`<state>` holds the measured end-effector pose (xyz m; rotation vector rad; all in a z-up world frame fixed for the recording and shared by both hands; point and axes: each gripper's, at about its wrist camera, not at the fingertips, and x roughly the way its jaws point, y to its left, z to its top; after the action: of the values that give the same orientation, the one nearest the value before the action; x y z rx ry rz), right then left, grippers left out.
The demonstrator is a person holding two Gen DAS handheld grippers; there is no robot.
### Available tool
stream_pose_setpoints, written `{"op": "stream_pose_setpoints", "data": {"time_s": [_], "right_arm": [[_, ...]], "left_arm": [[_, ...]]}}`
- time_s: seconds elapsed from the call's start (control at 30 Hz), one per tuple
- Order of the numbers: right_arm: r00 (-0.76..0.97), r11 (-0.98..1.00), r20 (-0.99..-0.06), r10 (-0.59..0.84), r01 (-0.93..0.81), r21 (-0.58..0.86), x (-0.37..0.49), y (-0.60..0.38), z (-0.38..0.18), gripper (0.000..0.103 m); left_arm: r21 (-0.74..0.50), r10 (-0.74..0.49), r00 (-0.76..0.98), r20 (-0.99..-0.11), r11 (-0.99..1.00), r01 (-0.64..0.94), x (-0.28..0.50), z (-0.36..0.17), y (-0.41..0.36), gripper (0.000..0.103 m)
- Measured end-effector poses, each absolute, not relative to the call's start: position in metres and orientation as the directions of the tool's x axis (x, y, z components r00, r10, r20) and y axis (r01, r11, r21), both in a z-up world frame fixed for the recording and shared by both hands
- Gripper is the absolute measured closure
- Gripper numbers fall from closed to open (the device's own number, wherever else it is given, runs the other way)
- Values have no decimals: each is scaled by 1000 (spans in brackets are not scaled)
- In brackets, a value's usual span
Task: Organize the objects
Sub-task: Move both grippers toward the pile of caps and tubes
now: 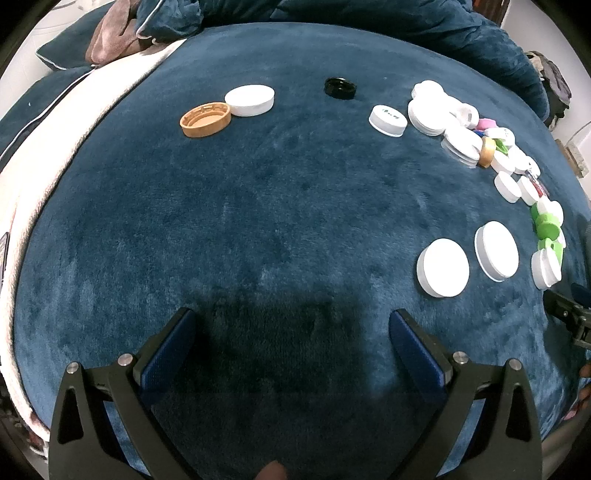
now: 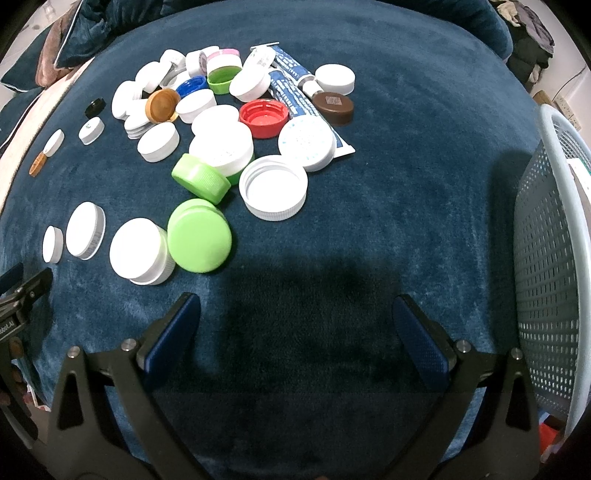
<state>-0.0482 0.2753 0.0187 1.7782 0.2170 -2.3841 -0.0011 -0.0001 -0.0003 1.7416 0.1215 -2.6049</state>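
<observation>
A pile of plastic lids [image 2: 221, 122] lies on the dark blue plush surface [image 2: 406, 206]: mostly white, some green, one red [image 2: 263, 117], one brown [image 2: 333, 106], plus blue-and-white tubes [image 2: 291, 92]. In the left wrist view the pile [image 1: 480, 136] sits at far right; an orange lid [image 1: 205, 119], a white lid [image 1: 250, 99] and a black lid [image 1: 340, 87] lie apart at the back. Two white lids [image 1: 443, 272] lie near right. My left gripper [image 1: 291, 343] is open and empty. My right gripper [image 2: 297, 332] is open and empty, short of a green lid [image 2: 199, 240].
A pale perforated basket [image 2: 550, 258] stands at the right edge of the right wrist view. Blue cushions [image 1: 369, 14] and a brown cloth [image 1: 110, 37] lie at the back. A white blanket edge [image 1: 48, 147] runs along the left.
</observation>
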Motion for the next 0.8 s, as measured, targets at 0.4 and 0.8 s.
{"op": "stream_pose_setpoints", "data": {"time_s": [0.4, 0.8], "right_arm": [[-286, -980, -957, -43, 200, -16, -52, 281, 16, 0], [-178, -963, -978, -109, 261, 59, -72, 291, 54, 0]], "left_arm": [[-53, 27, -359, -933, -997, 61, -16, -1, 5, 0], [-8, 0, -376, -927, -1000, 20, -25, 42, 46, 1]]}}
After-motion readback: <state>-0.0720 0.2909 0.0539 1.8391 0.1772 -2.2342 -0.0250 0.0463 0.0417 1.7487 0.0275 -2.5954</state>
